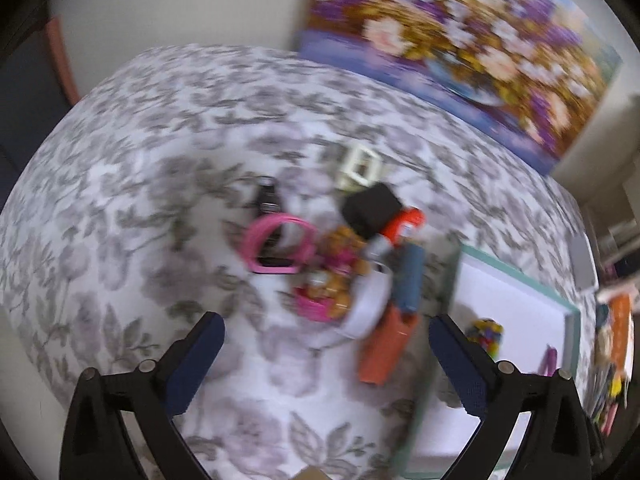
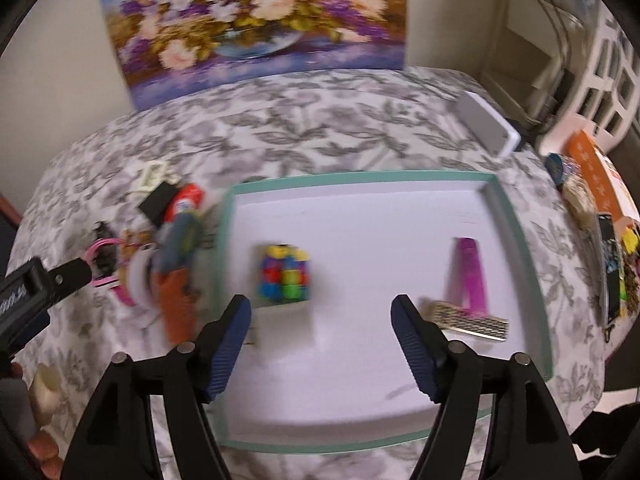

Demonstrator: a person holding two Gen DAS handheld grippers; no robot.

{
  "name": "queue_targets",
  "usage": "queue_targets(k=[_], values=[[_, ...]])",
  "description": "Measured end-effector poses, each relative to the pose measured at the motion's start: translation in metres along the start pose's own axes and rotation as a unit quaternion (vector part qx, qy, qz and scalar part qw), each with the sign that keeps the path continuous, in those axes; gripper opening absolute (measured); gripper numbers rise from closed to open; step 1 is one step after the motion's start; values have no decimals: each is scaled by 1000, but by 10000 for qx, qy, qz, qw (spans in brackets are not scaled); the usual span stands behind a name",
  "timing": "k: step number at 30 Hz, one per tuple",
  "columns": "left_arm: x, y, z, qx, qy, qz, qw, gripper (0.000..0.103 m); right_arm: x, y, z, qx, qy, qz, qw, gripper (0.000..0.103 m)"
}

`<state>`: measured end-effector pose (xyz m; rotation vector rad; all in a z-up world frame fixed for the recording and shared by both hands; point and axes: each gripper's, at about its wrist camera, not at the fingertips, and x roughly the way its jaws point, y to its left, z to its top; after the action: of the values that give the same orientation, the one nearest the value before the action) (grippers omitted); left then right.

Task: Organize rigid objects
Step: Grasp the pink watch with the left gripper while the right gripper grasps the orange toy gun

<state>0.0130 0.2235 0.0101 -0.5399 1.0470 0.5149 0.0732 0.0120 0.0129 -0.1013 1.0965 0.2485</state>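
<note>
- Cream wall at the back, with a large flower painting (image 2: 256, 24) standing against it at the far edge of the desk (image 2: 320, 120), itself covered in a grey leaf-print cloth.
- Shallow white tray with a teal rim (image 2: 360, 176) lying flat toward the desk's right side, seen in both views.
- Inside the tray: a multicoloured block cube (image 2: 285, 273) toward the left wall, a purple flat piece (image 2: 468, 272) toward the right wall, and a patterned metallic strip (image 2: 468, 320) touching the purple piece's near end.
- Cluster of loose items just left of the tray's left rim: pink ring (image 1: 280, 246), black cube (image 1: 370, 208), cream square frame (image 1: 360, 166), red-and-white container (image 1: 404, 222), white roll (image 1: 370, 304), blue-grey stick (image 1: 412, 280), orange-brown block (image 1: 386, 348), small brown-and-pink toy (image 1: 340, 272); all blurred, details unclear.
- White box (image 2: 486, 122) near the far right corner of the desk.
- Left gripper (image 1: 326, 356) held above the near part of the desk, angled down toward the cluster, jaws spread wide with nothing between them.
- Right gripper (image 2: 320, 340) held over the near half of the tray, tilted downward, jaws parted and empty, cube and metallic strip just beyond the fingertips.
- Left gripper's black body also visible at the left edge of the right wrist view, reaching toward the pink ring.
</note>
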Motion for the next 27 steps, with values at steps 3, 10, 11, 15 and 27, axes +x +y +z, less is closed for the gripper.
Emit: queue_targets(k=[3,10,11,15,27], values=[[-4,20,4,-223,-113,108,9996,103,-4,16,-1,-93,-45,186,9998,79],[-5,48,9,-557,-208,236,9980,103,0,49,0,-416,-56,351,9985,81],[-3,49,10,-578,-183,253,9978,103,6,52,5,-372,30,380,9986,81],[10,50,19,-643,61,254,9976,103,16,65,26,-395,41,515,9979,81],[8,57,43,-520,-43,103,9986,103,6,65,39,-245,29,1018,9945,76]])
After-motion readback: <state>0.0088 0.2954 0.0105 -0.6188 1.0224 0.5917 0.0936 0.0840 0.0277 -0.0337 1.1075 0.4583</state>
